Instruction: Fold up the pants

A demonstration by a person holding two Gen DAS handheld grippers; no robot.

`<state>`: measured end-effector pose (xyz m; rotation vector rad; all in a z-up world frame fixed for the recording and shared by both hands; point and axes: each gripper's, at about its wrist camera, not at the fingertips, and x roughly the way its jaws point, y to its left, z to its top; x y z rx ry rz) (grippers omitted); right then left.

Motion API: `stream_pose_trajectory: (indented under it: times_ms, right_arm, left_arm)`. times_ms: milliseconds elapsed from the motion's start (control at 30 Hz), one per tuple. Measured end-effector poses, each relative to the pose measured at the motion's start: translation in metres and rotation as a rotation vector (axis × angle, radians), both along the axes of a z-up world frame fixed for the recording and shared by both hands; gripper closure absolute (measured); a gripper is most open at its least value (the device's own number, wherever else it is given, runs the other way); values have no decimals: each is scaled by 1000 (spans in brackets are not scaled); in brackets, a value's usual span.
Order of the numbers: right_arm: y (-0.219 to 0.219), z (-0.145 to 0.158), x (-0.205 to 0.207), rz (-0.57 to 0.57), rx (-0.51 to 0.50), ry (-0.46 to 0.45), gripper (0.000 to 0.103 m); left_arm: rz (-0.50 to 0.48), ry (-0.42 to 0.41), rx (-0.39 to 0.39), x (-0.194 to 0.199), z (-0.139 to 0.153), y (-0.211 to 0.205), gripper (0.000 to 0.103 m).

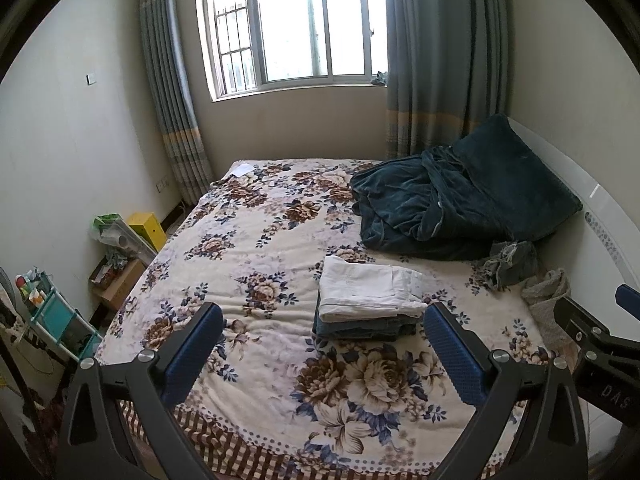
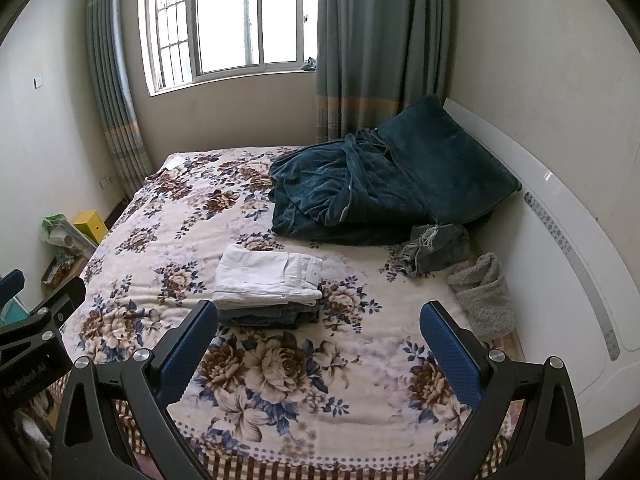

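Observation:
Folded white pants (image 1: 370, 290) (image 2: 266, 278) lie on top of a stack of folded dark jeans (image 1: 360, 330) (image 2: 266, 318) in the middle of the floral bed cover (image 1: 248, 248) (image 2: 168, 240). A crumpled pair of grey-blue jeans (image 1: 510, 264) (image 2: 438, 248) lies near the headboard. My left gripper (image 1: 324, 344) hovers open above the bed's near edge, short of the stack, with nothing between its fingers. My right gripper (image 2: 320, 340) is open too, held just right of the stack. Each gripper shows at the edge of the other's view.
A dark teal blanket (image 1: 424, 204) (image 2: 344, 196) and pillow (image 1: 516, 176) (image 2: 448, 156) are heaped at the back right. A grey fluffy cloth (image 1: 546, 300) (image 2: 484, 296) lies by the white headboard (image 2: 560, 240). Boxes and a shelf (image 1: 64, 320) crowd the floor on the left.

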<state>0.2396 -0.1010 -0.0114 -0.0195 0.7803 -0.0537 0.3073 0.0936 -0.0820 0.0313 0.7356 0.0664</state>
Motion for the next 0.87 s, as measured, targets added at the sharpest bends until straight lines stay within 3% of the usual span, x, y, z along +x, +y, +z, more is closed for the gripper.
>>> stream_pose_trajectory:
  times_ms: [867]
  right_arm:
    - [3,1,0,5,10,3,0]
  left_arm:
    - [28,-9,-11,-4,7,-4,0]
